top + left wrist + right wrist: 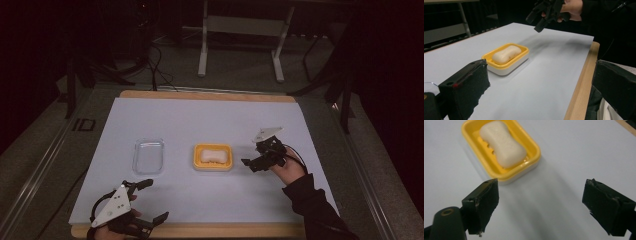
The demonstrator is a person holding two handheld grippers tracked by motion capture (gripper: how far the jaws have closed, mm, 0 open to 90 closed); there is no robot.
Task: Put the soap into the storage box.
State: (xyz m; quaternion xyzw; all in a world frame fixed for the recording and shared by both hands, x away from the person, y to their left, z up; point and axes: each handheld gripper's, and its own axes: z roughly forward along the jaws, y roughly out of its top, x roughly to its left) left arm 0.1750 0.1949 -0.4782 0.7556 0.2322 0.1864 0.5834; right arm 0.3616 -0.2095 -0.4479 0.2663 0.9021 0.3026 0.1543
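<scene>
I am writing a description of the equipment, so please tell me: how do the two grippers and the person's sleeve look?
Both are black handheld tools with two blocky black jaws. The left gripper carries a pale grey three-cornered plate with small dark dots. The right gripper has a similar plate and a thin black cable looping beside the hand. The sleeve on the right arm is dark.

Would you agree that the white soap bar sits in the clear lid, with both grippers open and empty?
Not quite: the soap bar sits in the yellow dish, as the right gripper view shows. The clear lid lies empty. Both grippers are open and empty.
</scene>
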